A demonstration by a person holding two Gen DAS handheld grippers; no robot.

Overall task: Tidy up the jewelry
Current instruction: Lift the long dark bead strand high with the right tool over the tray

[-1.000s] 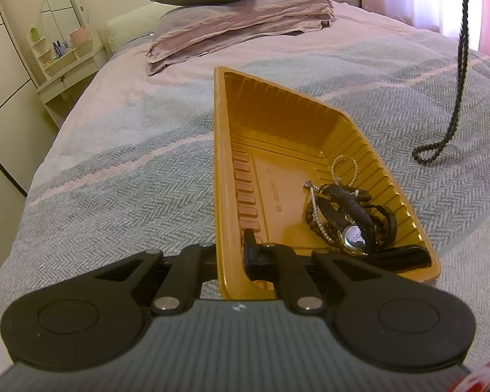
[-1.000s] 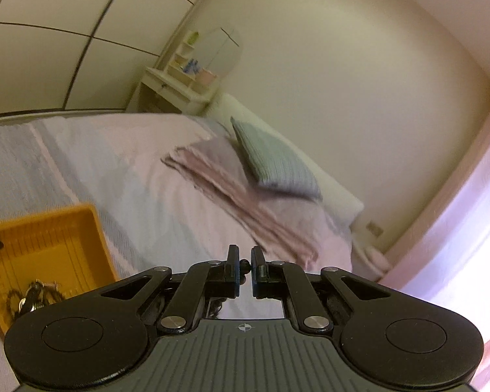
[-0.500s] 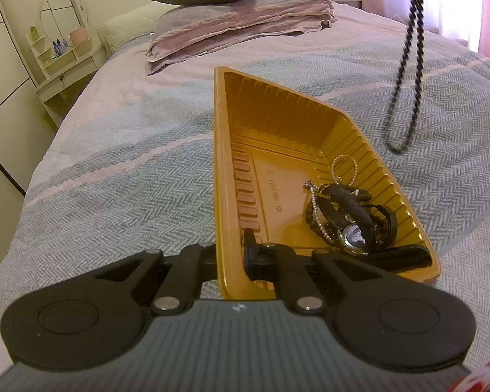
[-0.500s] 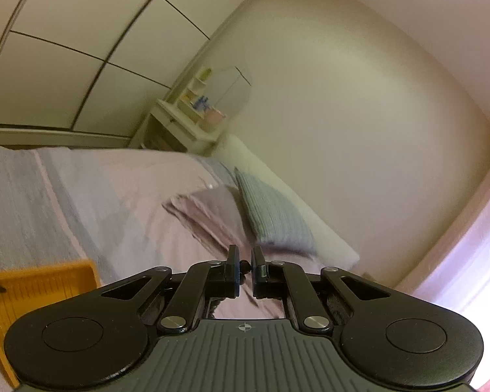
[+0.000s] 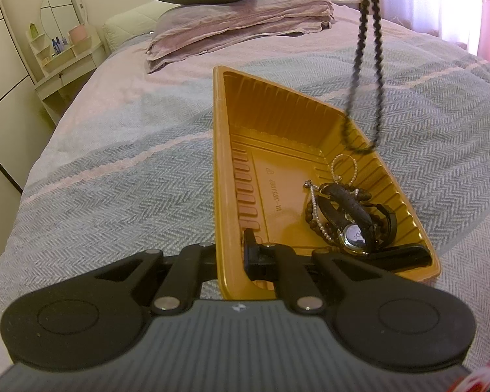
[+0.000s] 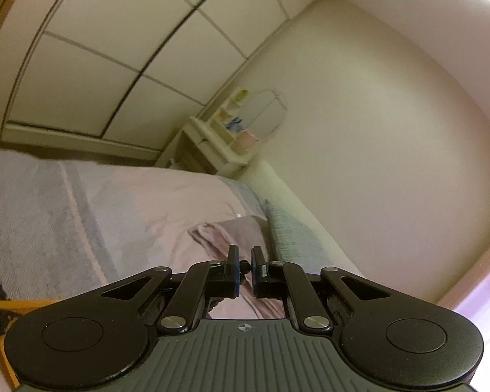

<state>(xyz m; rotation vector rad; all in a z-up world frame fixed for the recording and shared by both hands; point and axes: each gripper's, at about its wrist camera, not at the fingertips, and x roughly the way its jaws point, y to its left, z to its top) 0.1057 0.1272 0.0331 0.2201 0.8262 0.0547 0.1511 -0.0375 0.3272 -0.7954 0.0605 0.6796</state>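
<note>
The left gripper is clamped on the near wall of the yellow tray, one finger outside, one inside. The tray sits on the bed; in its near right corner lies a tangle of watch, pearl strand and brown beads. The right gripper, raised high, pinches a bead of the black necklace between nearly closed fingers. Its loop dangles over the tray's far right rim, clear of the pile. Pillows lie beyond.
</note>
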